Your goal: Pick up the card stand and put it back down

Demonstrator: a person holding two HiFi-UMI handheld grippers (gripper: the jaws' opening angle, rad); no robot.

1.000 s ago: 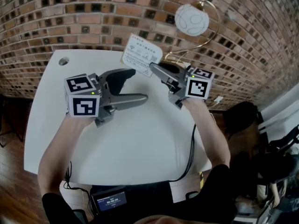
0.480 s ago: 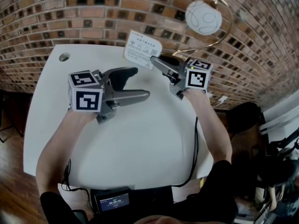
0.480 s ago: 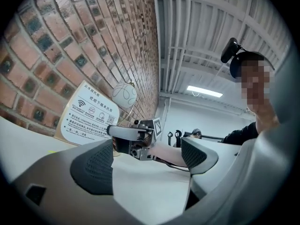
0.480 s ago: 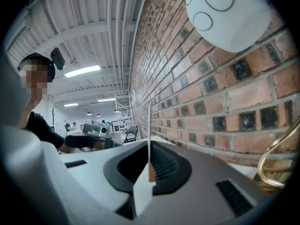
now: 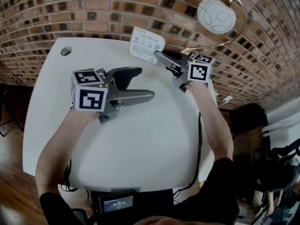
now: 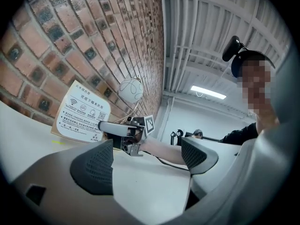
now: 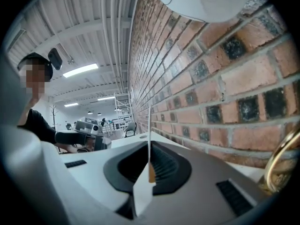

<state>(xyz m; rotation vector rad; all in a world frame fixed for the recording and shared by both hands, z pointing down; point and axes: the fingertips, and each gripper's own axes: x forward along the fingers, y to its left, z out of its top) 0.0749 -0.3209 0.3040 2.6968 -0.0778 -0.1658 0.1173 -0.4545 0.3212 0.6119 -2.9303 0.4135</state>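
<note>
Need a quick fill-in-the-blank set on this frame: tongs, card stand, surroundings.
1. The right tongs are shut on the ____.
2. The left tongs stand ____, with nothing between them.
3. Behind the white table runs a ____ wall.
Missing words: card stand; open; brick.

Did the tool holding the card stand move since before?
Yes, a little. The right tool, gripping the card stand, slid toward the brick wall: it now sits closer to the table's far edge, where the round hole is.
</note>
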